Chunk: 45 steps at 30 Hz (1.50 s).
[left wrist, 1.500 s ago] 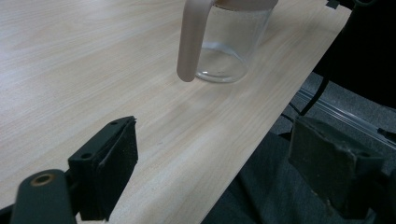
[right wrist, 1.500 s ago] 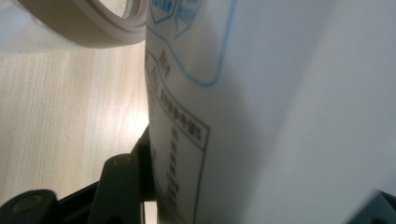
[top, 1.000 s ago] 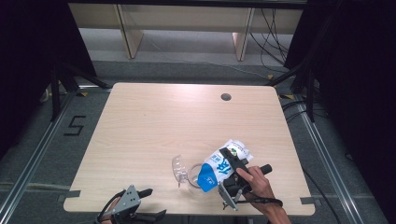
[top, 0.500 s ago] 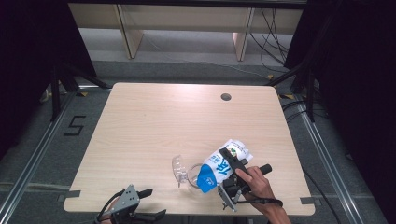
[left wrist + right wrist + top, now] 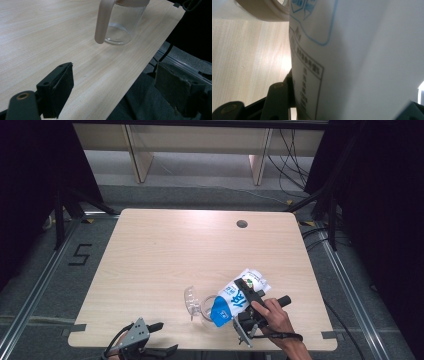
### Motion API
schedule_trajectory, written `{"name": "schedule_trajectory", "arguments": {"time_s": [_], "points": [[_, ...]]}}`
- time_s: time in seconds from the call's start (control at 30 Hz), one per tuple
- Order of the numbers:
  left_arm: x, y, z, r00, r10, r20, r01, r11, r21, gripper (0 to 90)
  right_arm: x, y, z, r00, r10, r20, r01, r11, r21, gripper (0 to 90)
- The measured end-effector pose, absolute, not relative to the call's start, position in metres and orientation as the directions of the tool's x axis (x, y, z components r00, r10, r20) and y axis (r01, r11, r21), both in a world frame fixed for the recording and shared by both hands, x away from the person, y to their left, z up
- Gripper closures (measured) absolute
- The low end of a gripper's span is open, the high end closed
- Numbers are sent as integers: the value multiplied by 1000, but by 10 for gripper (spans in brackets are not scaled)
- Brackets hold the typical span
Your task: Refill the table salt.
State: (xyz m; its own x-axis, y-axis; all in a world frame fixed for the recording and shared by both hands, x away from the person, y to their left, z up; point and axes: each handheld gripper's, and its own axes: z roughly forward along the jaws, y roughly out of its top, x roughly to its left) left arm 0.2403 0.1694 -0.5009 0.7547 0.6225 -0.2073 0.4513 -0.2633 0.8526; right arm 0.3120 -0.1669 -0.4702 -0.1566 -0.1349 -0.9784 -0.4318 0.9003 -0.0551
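Evidently the pouring step is in hand — the right gripper clamps a blue-and-white pouch, tilted over the clear jug near the table's near edge. Next (my guess): steeper tilt, mouth kept over the rim. The left gripper idles, jaws apart.

Light falls from above onto the desk, brightest at its far edge, while the room around it stays dark. The high view is soft and grainy. In the right gripper view the pouch sits too close, blurred, with glare on the wood beside it.
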Motion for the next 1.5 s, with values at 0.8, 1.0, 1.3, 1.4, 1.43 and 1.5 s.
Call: {"name": "schedule_trajectory", "arguments": {"time_s": [0.8, 1.0, 1.3, 1.4, 1.43, 1.5], "points": [[240, 169, -501, 754, 623, -209, 452, -259, 854, 151, 313, -168, -473, -151, -126, -980, -423, 905, -51, 504], [241, 170, -501, 757, 624, -193, 447, -279, 850, 151, 313, -168, -473, -149, -127, -981, -423, 904, -53, 504], [242, 171, -501, 760, 625, -179, 443, -295, 847, 151, 312, -168, -473, -139, -135, -981, -414, 908, -66, 505], [242, 171, -501, 759, 625, -181, 445, -295, 846, 151, 312, -167, -472, -138, -140, -980, -415, 907, -71, 508], [242, 171, -501, 759, 625, -181, 445, -295, 846, 151, 312, -167, -472, -135, -145, -980, -413, 908, -77, 509], [242, 171, -501, 760, 625, -181, 443, -294, 847, 151, 313, -167, -472, -134, -146, -980, -415, 906, -78, 509]]}}
